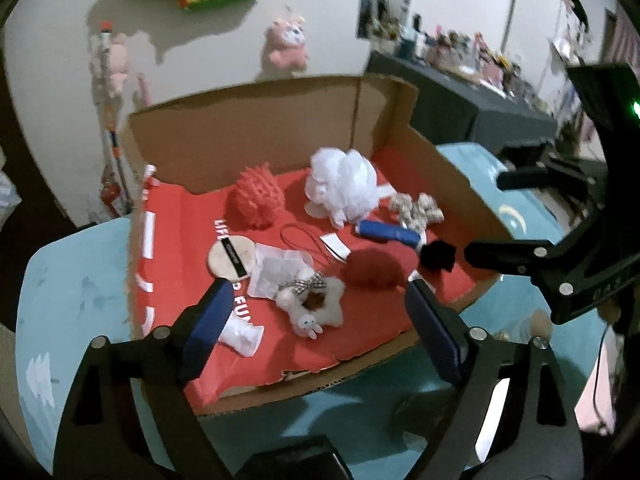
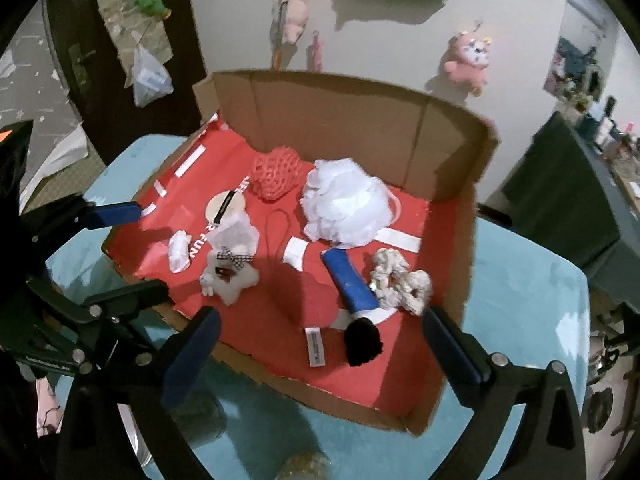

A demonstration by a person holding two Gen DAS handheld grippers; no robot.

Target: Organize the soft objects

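A cardboard box (image 1: 256, 128) lined with red paper lies on the teal table (image 1: 76, 292) and holds soft things: a white bath pouf (image 1: 344, 184), a red spiky ball (image 1: 256, 198), a white star plush (image 1: 314, 308), a dark red pom-pom (image 1: 376, 270), a black pom-pom (image 1: 438, 254), a blue roll (image 1: 386, 232) and a beige scrunchie (image 1: 418, 208). My left gripper (image 1: 320, 324) is open and empty above the star plush. My right gripper (image 2: 324, 356) is open and empty above the box's near edge, by the black pom-pom (image 2: 362, 340).
A round beige puff (image 1: 232, 258), a mesh pouch (image 1: 280, 270) and a white tag (image 2: 314, 346) also lie in the box (image 2: 440, 140). Pink plush toys (image 1: 288, 42) hang on the wall. A dark cluttered table (image 1: 472, 96) stands at the right.
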